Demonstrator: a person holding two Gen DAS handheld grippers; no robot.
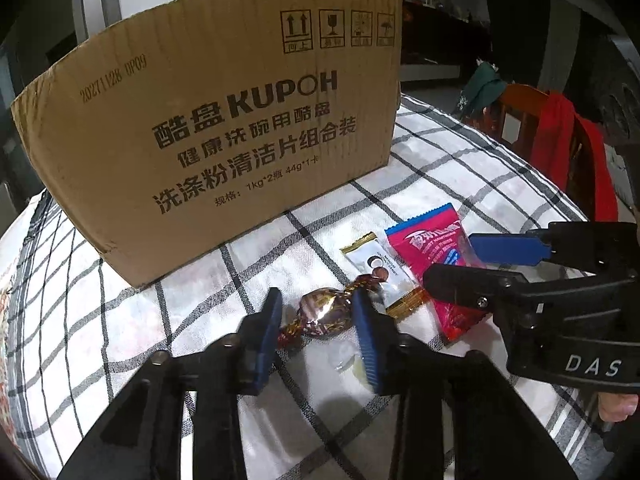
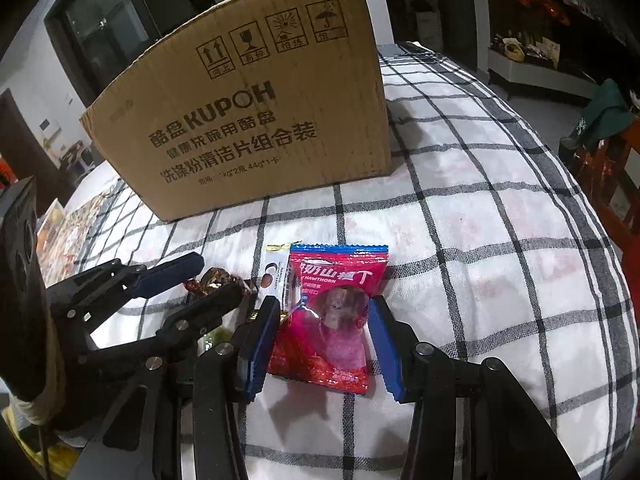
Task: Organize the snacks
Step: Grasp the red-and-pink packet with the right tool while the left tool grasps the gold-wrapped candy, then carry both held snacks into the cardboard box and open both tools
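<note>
Checked tablecloth (image 1: 460, 184) is carrying the cardboard box (image 1: 224, 120) behind the snacks. Left gripper (image 1: 318, 322) is clamping the foil candy (image 1: 324, 314); right gripper (image 2: 324, 330) is straddling the red hawthorn packet (image 2: 332, 312), pads barely touching. Squeeze centrally, then lift straight.

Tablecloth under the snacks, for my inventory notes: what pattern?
White checked tablecloth with dark grey grid lines, clearest in the right wrist view.
</note>
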